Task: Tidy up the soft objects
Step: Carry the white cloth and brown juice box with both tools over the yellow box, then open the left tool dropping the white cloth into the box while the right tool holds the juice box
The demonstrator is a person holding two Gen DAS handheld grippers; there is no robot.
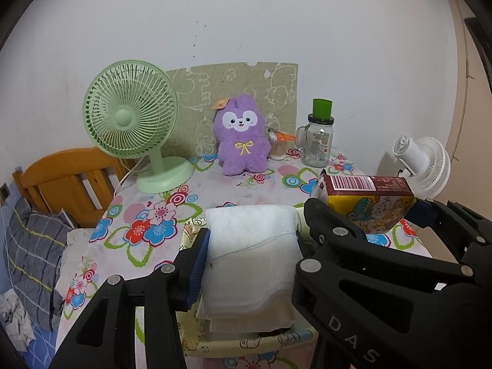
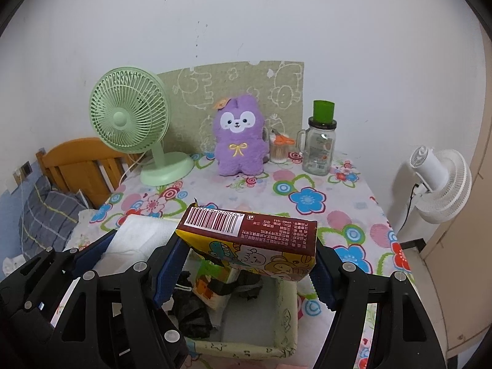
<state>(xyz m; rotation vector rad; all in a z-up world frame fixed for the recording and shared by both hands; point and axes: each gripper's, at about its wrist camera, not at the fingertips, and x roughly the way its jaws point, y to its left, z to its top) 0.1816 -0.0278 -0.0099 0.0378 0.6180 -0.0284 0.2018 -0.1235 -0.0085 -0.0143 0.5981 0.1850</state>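
Two fans point(image 1: 130, 113) point(image 1: 426, 161), one plush toy point(image 1: 241, 136), one jar point(image 1: 318, 138).

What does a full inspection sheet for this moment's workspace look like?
Surface: table under a floral cloth.
Job's things: folded white towel and cartoon-print pack, both held above the fabric storage box, which already holds dark items.
Clutter: purple plush, green fan, glass jar, cotton swab cup.
Grippers: left gripper shut on the towel; right gripper shut on the pack.
Cables: green fan's cord; white fan's cord.
Surroundings: white wall, white fan, wooden bed frame, pillow.
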